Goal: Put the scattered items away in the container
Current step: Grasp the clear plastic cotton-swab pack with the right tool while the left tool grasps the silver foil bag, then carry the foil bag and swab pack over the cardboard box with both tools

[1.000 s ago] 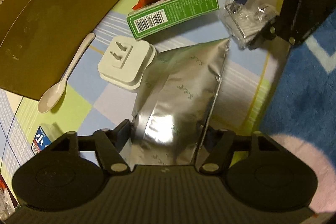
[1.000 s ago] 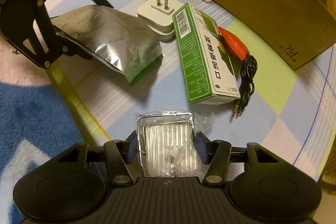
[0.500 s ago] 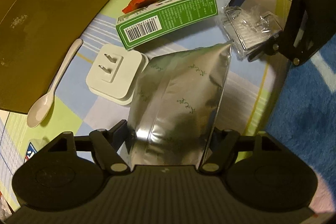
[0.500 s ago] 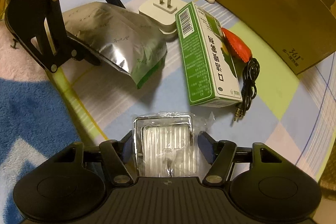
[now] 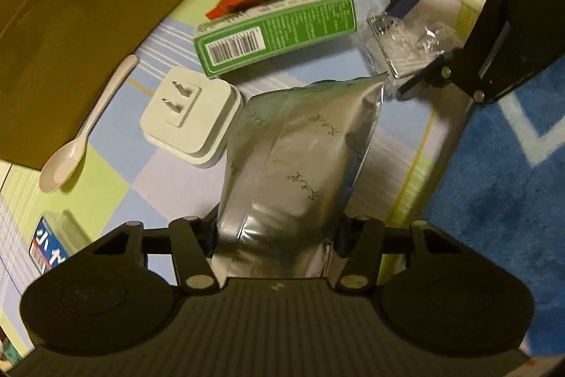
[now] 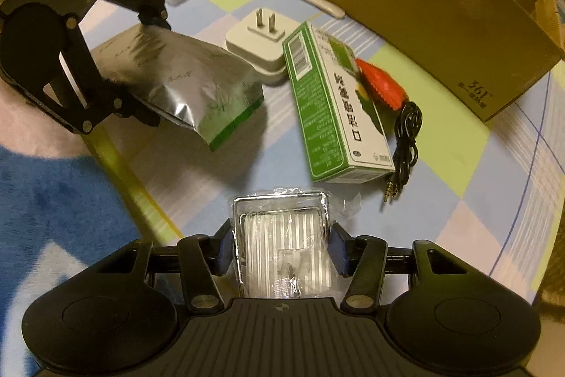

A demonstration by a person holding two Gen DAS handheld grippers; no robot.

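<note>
Meanwhile left hand-held gripper [image 5: 275, 235] clamps foil pouch [image 5: 300, 158]; right [image 6: 280, 249] grips clear packet [image 6: 282, 235], seemingly; plug adapter [image 5: 190, 119] beside pouch.

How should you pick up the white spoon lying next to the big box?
Grip the white spoon by its thin handle, near the middle, coming down from above with the fingers across it. It lies flat on the checked cloth with its handle end close to the cardboard box, so a sideways approach looks blocked, and the rounded bowl would probably slip.
</note>
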